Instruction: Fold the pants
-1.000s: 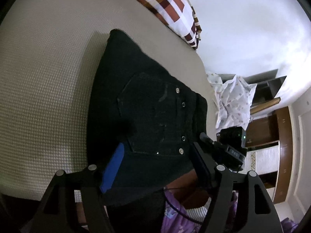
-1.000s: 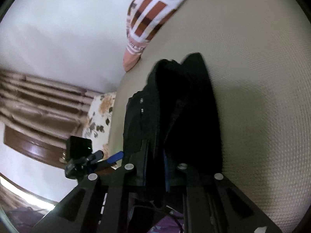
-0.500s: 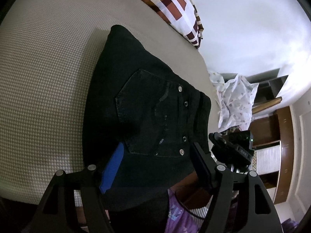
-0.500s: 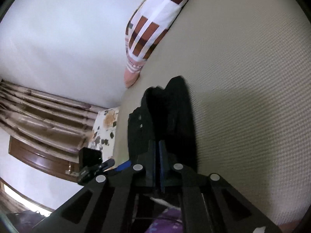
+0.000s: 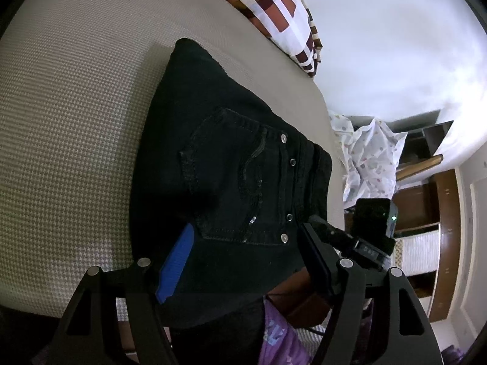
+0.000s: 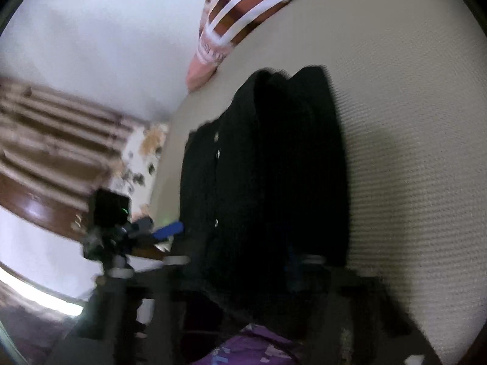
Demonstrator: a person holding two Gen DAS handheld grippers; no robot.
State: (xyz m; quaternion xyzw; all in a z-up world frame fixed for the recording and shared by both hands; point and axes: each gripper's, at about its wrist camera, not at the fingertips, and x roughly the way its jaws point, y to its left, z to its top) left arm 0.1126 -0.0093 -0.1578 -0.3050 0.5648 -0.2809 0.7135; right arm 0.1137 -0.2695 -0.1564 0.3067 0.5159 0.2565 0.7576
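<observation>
Black jeans (image 5: pixel 243 167), folded into a compact stack with a back pocket and rivets facing up, lie on the beige bed (image 5: pixel 76 121). My left gripper (image 5: pixel 246 261) hovers open over the stack's near edge, with its blue pad (image 5: pixel 176 267) above the cloth. In the blurred right wrist view the jeans (image 6: pixel 268 182) fill the centre. My right gripper (image 6: pixel 243 261) is at their near edge and its jaws are opening, with dark cloth lying between the fingers. The right gripper's camera body (image 5: pixel 371 225) shows just right of the jeans.
A brown-and-white checked pillow (image 5: pixel 274 9) lies at the bed's far end by a white wall. A floral cloth (image 5: pixel 371 158) and wooden furniture (image 5: pixel 426 200) stand beyond the right side of the bed. The person's purple clothing (image 5: pixel 280 334) is near the bed's front edge.
The right gripper slipped off the fold it held, its pads met, and now the fingers stand wider apart, closer to the jeans. The left gripper has stayed put.
</observation>
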